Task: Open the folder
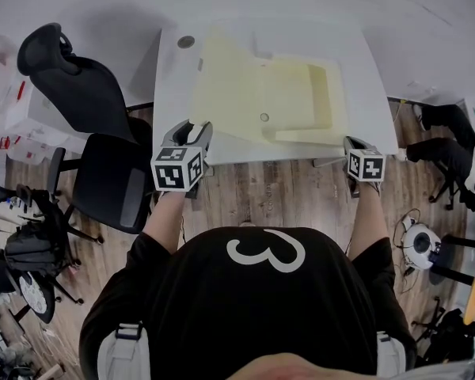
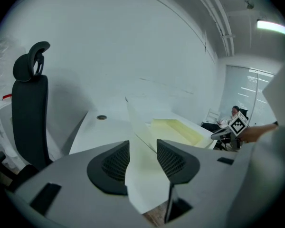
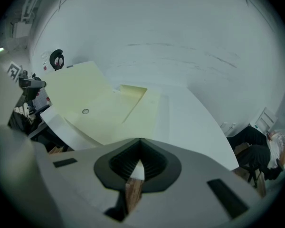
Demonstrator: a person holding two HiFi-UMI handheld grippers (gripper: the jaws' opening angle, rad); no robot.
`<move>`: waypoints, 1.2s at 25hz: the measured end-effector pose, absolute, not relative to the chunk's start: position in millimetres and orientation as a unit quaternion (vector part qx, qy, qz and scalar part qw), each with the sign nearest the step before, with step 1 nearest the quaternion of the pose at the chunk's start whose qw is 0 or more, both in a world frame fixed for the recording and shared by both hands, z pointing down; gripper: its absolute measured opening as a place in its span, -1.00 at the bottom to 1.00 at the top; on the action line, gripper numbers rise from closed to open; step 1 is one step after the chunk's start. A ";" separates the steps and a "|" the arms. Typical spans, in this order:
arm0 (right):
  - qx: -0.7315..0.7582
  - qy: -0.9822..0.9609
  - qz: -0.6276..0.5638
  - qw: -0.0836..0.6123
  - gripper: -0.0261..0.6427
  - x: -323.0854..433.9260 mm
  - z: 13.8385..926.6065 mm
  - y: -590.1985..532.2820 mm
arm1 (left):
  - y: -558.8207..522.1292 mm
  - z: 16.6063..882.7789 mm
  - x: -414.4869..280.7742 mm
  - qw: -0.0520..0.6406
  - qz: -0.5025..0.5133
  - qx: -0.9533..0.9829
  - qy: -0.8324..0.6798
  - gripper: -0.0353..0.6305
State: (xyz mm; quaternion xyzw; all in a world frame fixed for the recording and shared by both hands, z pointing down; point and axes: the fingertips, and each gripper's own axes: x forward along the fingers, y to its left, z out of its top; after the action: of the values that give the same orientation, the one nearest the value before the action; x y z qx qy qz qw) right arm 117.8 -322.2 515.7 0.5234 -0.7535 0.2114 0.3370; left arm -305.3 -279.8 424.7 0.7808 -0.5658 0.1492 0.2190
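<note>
— As we count, what's before us?
— One folder [image 1: 261,93], open on our white table [image 1: 174,77]. Our left gripper [image 1: 191,130] gapes around its cover [image 2: 142,175]; our right gripper [image 3: 139,145] is pinched closed. Wood floor [image 1: 277,196], black chair [image 1: 87,93].

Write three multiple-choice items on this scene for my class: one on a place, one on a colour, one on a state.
1. Where does the folder lie?
A. on the table
B. on a shelf
C. in a drawer

2. What colour is the folder?
A. blue
B. pale yellow
C. red

3. How does the left claw stand?
A. shut on a pen
B. shut, empty
C. open, folder between its jaws

Key:
1 A: the head view shows it spread on the white table.
2 B: every view shows it pale yellow.
3 C: the left gripper view shows the jaws apart, with a leaf of the folder passing between them.
</note>
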 end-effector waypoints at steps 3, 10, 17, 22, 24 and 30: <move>0.526 -0.753 0.210 0.334 -0.85 117.7 516.3 -321.4 | -281.4 436.2 -316.7 0.242 0.141 0.772 -0.571 -0.34; 0.529 -0.753 0.223 0.321 -0.85 117.2 516.6 -323.1 | -283.2 458.6 -333.0 0.273 0.136 0.755 -0.581 -0.30; 0.539 -0.753 0.221 0.307 -0.85 118.5 516.8 -320.4 | -283.2 490.6 -349.7 0.308 0.146 0.729 -0.593 -0.29; 0.554 -0.747 0.222 0.294 -0.85 118.7 514.8 -320.4 | -285.2 499.3 -355.0 0.322 0.150 0.724 -0.591 -0.29; 0.561 -0.745 0.226 0.280 -0.85 116.2 513.9 -319.7 | -285.0 499.5 -357.3 0.327 0.144 0.722 -0.592 -0.29; 0.573 -0.763 0.219 0.204 -0.85 111.4 488.6 -310.2 | -284.9 480.7 -342.8 0.328 0.093 0.734 -0.587 -0.29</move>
State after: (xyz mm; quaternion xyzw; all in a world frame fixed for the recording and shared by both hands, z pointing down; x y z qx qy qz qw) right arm 111.4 -310.2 488.6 0.5727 -0.7633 0.2188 0.2038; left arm -342.8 -284.9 480.7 0.7341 -0.5871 0.0934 0.3282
